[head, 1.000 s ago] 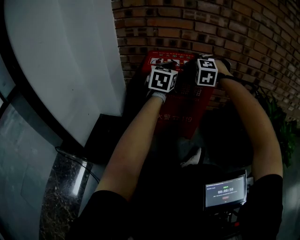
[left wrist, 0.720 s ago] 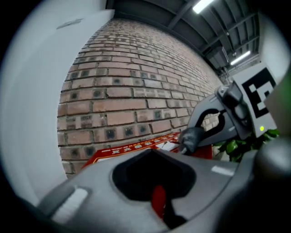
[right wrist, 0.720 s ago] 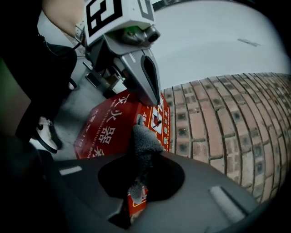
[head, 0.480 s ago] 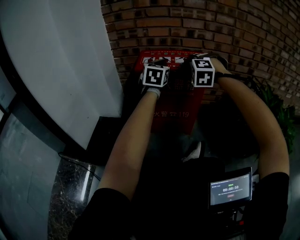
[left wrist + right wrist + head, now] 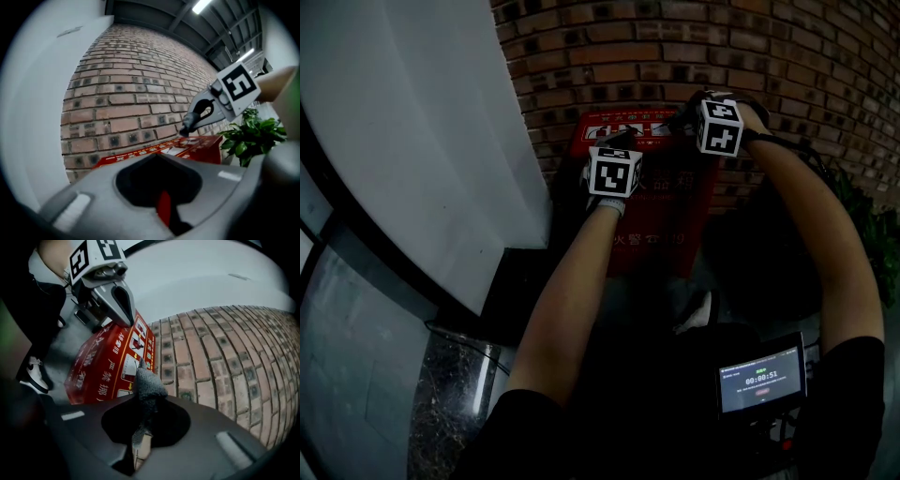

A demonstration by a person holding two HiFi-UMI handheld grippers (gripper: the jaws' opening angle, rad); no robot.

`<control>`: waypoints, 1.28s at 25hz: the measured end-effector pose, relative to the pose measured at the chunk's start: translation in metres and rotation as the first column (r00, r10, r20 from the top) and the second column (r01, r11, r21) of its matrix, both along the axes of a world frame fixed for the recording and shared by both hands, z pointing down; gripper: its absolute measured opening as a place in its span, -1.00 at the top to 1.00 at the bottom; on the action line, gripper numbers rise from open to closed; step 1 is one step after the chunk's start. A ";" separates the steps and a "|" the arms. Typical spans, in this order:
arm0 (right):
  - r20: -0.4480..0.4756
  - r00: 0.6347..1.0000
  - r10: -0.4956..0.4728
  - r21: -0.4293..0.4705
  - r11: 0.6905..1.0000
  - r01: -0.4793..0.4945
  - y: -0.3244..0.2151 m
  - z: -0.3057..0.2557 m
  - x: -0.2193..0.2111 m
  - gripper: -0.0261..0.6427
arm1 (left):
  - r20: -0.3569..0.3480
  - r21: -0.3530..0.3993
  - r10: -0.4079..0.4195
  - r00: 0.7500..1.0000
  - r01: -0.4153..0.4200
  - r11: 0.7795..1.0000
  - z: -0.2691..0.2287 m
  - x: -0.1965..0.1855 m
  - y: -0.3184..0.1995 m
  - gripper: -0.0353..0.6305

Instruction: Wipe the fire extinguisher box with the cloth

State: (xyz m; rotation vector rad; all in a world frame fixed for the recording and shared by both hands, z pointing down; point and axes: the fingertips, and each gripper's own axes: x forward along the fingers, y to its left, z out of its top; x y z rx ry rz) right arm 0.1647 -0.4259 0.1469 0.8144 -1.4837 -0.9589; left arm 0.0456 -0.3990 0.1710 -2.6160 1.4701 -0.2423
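My left forearm (image 5: pixel 572 291) covers part of the red metal fire extinguisher box (image 5: pixel 670 220) (lower left); small lit screen (image 5: pixel 761 380) text unreadable.

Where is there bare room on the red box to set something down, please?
The box top is bare along the brick wall, between the left gripper and the cloth in the right gripper. The plant crowds its right side.

Brick wall (image 5: pixel 769 56) backs the box (image 5: pixel 661 211); plant (image 5: pixel 251 138) crowds right.
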 end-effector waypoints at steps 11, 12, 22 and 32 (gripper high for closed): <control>-0.012 0.998 0.054 -0.009 0.999 -0.054 -0.070 0.023 0.016 0.85 | 0.002 0.097 -0.006 1.000 0.006 0.995 0.001 -0.001 -0.004 0.89; -0.017 0.998 0.055 -0.017 0.998 -0.055 -0.074 0.025 0.017 0.85 | 0.008 0.111 -0.013 1.000 0.012 0.994 0.002 -0.002 -0.006 0.89; -0.045 0.997 0.057 -0.074 0.995 -0.060 -0.103 0.039 0.011 0.86 | -0.068 0.103 0.039 0.997 -0.031 0.994 -0.001 0.001 -0.003 0.89; -0.071 0.996 0.053 -0.115 0.991 -0.061 -0.074 0.042 0.010 0.86 | -0.082 0.081 0.038 0.996 -0.032 0.996 -0.003 -0.001 -0.002 0.89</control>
